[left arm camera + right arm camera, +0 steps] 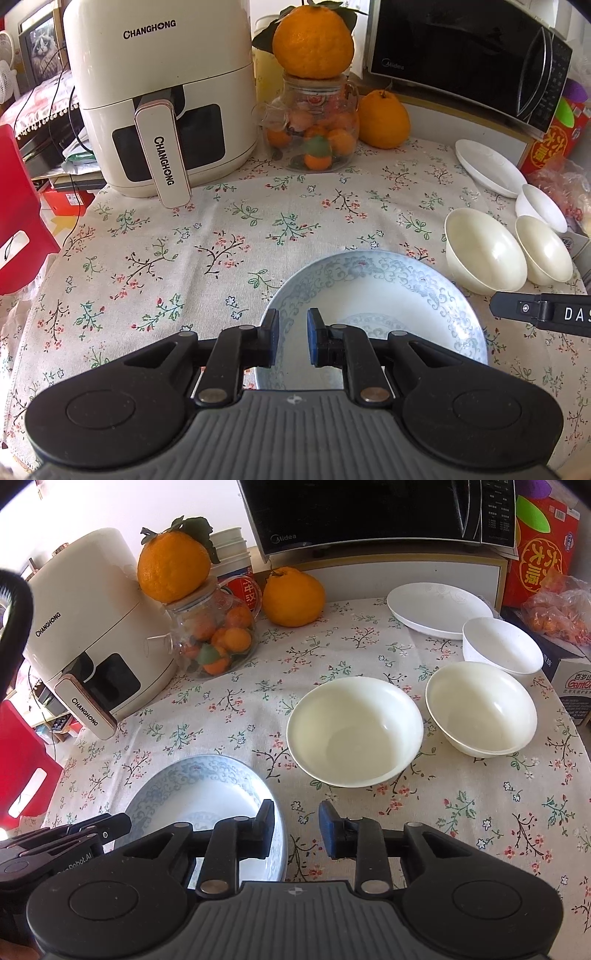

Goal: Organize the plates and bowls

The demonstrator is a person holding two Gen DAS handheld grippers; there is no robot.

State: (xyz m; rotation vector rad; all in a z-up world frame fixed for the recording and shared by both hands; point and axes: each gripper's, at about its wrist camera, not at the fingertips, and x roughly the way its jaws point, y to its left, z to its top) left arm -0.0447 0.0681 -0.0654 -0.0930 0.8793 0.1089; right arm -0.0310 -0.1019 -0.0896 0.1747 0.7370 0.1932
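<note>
From my left wrist camera, the left gripper (293,338) stood narrow astride the near rim of the blue-patterned plate (388,291), pads seeming to pinch it; a glass jar (314,125) held small oranges.

From my right wrist camera, the right gripper (295,829) stood slightly parted, gripping nothing, beside that plate; three bowls and a white plate (436,609) sat empty.

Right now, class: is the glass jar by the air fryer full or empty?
Partly full. The jar holds small oranges in its lower part, seen through the glass, and a large orange sits on top.
</note>
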